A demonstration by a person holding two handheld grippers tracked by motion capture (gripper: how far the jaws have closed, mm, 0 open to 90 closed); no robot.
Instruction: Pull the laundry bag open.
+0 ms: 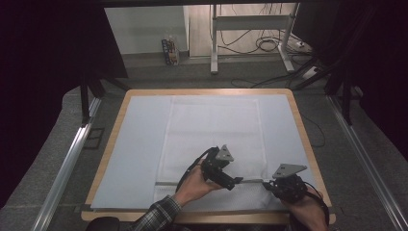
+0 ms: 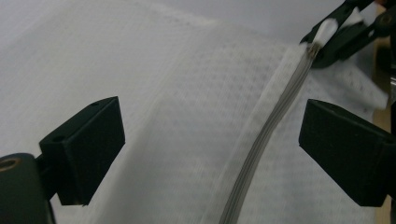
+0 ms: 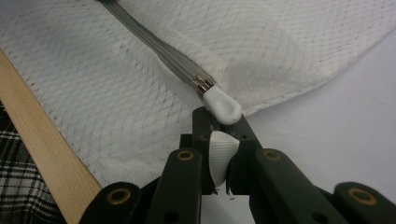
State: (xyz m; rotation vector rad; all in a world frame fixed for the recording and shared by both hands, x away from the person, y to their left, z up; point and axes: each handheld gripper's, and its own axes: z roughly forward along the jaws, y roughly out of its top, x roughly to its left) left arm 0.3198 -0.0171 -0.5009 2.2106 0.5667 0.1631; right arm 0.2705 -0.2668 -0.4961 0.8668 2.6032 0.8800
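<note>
Dim grey flooring and dark curtains surround a wooden bench (image 1: pixel 302 126) covered by a pale blue sheet (image 1: pixel 139 144), with a metal desk frame (image 1: pixel 250 29) and loose cables (image 1: pixel 262 43) on the floor beyond it. I see my left gripper (image 1: pixel 230 182) over the near part of the bench with its jaws spread wide and nothing between them; in the left gripper view they stand either side of the fabric, and I cannot tell whether they touch it. My right gripper (image 3: pixel 219 140) sits near the bench's right front corner, jaws closed down on a small white fabric tab (image 3: pixel 220 156) at the bag's corner, just behind the white zipper pull (image 3: pixel 222 105). A white mesh laundry bag (image 1: pixel 211 139) lies flat in the middle of the sheet, its netting finely woven and slightly rumpled by the right gripper. Its grey zipper (image 2: pixel 266 135) runs along the near end, between the two grippers, and looks closed along the stretch I can see. A checked sleeve (image 1: pixel 159 214) covers my left forearm at the near edge.
</note>
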